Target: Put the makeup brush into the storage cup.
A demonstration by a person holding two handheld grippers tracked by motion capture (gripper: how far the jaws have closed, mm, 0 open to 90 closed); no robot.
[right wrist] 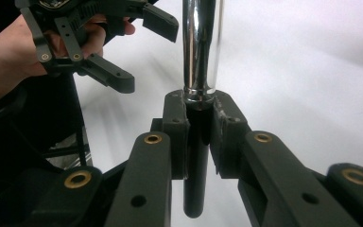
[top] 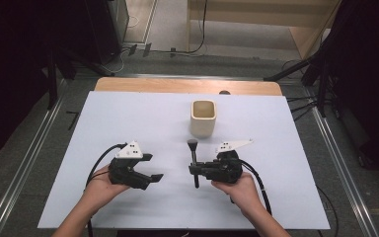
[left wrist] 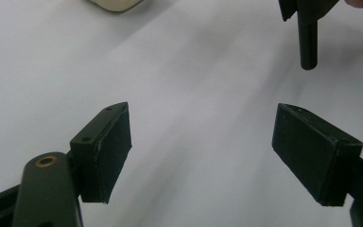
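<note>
A brush (top: 193, 144) with a black handle, a chrome collar and a dark bristle head is held across the jaws of my right gripper (top: 195, 170), which is shut on its handle. In the right gripper view the pads clamp the black handle just below the chrome collar (right wrist: 199, 47), at my right gripper (right wrist: 198, 123). My left gripper (top: 154, 167) stands to the left of the brush, open with nothing between its pads (left wrist: 106, 146). The handle's end (left wrist: 308, 42) hangs apart from my left gripper (left wrist: 201, 142). A cream cup (top: 203, 118) stands upright behind the brush.
A white sheet (top: 128, 123) covers the wooden table (top: 177, 85). The cup's bottom edge (left wrist: 116, 4) shows at the top of the left gripper view. Dark stands and cables lie on the floor around the table.
</note>
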